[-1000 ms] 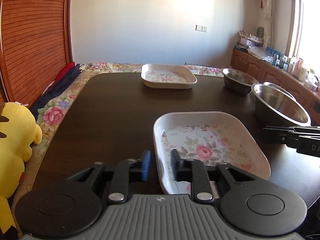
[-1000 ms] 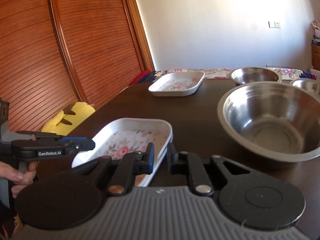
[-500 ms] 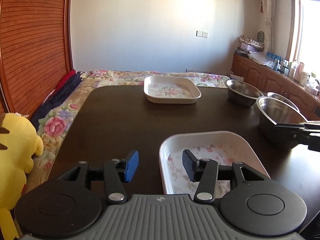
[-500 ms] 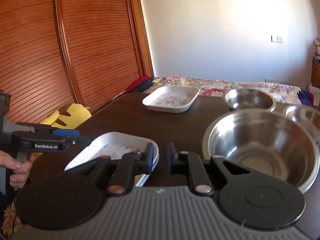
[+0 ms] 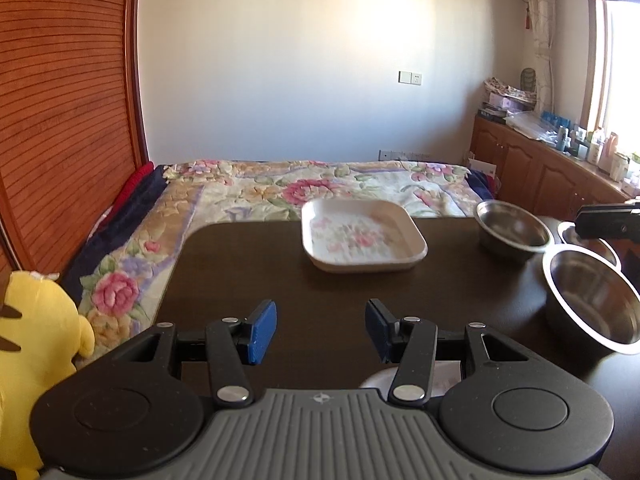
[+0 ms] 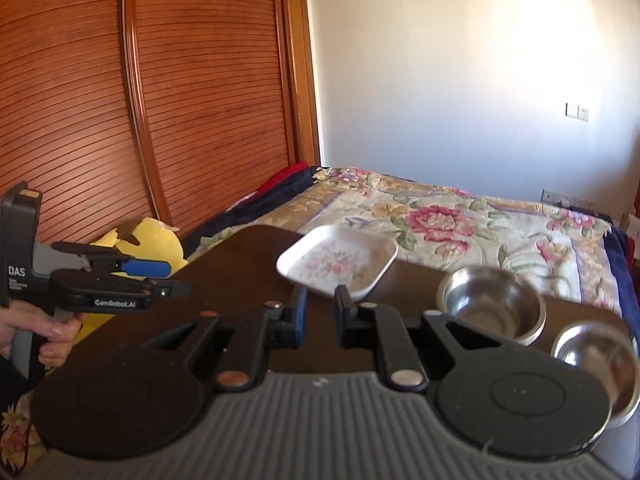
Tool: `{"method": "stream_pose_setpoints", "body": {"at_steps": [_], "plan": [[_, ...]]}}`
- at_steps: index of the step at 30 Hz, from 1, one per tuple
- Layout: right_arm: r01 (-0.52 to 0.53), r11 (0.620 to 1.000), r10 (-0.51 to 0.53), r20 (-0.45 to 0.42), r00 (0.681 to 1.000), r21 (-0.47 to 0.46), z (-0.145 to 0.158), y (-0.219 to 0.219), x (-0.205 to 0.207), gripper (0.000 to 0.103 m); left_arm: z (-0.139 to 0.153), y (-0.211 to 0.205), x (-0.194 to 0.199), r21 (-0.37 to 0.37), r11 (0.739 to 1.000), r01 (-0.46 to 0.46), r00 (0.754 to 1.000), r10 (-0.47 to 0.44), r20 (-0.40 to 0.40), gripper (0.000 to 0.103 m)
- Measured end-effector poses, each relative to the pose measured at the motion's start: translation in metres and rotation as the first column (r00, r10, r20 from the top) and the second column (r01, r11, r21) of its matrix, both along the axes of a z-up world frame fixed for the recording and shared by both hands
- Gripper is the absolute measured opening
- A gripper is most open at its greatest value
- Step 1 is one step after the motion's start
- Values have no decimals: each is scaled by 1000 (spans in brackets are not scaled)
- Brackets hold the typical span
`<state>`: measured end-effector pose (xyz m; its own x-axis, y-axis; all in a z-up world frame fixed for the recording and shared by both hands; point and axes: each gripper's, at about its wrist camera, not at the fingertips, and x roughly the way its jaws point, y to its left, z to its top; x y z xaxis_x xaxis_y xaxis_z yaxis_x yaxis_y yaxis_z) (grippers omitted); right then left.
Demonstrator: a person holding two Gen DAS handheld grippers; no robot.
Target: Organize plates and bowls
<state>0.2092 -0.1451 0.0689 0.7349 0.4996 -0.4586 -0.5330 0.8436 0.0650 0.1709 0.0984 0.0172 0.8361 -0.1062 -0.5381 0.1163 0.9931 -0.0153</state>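
From the left wrist view, the left tongs (image 5: 320,328) stand wide apart and hold nothing, raised over the dark worktop (image 5: 240,272). The far floral plate (image 5: 362,236) lies straight ahead of them and a little to the right, its longer side running roughly crosswise to the tongs' line, so a forward reach would meet its near rim. A sliver of a white dish (image 5: 380,380) shows just under the right finger, mostly hidden. Three steel bowls sit off to the right: a small one (image 5: 512,230), a large one (image 5: 592,304) nearer, a third barely seen behind. From the right wrist view, the right tongs (image 6: 320,312) are nearly closed and empty. The plate (image 6: 338,260) sits ahead, slightly left and turned corner-on; the bowls (image 6: 492,304) lie to the right. I judge the left tongs better lined up for the plate, and the right tongs nearer the bowls.
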Motion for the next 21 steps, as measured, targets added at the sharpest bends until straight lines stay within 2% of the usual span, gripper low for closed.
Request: {"method": "stream_pose_setpoints", "body": {"at_steps": [6,7,8,12,21], "plan": [[-13,1000,13,-4,1000,-19,15,7,31,19,14,6,30,12,1000,1,1000,-1,14,54],[-13,1000,13,-8,1000,-22,16,8,37,22,16,7,36,14,1000,2,1000,-2,15,54],[-12,1000,12,-13,1000,-23,16,10,42,32,17,8,40,15,1000,3,1000,-3,16,54],[-13,999,11,-50,999,-37,11,16,65,39,16,12,59,19,1000,16,1000,-16,15,55],[-7,994,-12,-180,984,-108,-26,45,116,40,-5,23,105,-19,999,46,998,-46,-41,55]]}}
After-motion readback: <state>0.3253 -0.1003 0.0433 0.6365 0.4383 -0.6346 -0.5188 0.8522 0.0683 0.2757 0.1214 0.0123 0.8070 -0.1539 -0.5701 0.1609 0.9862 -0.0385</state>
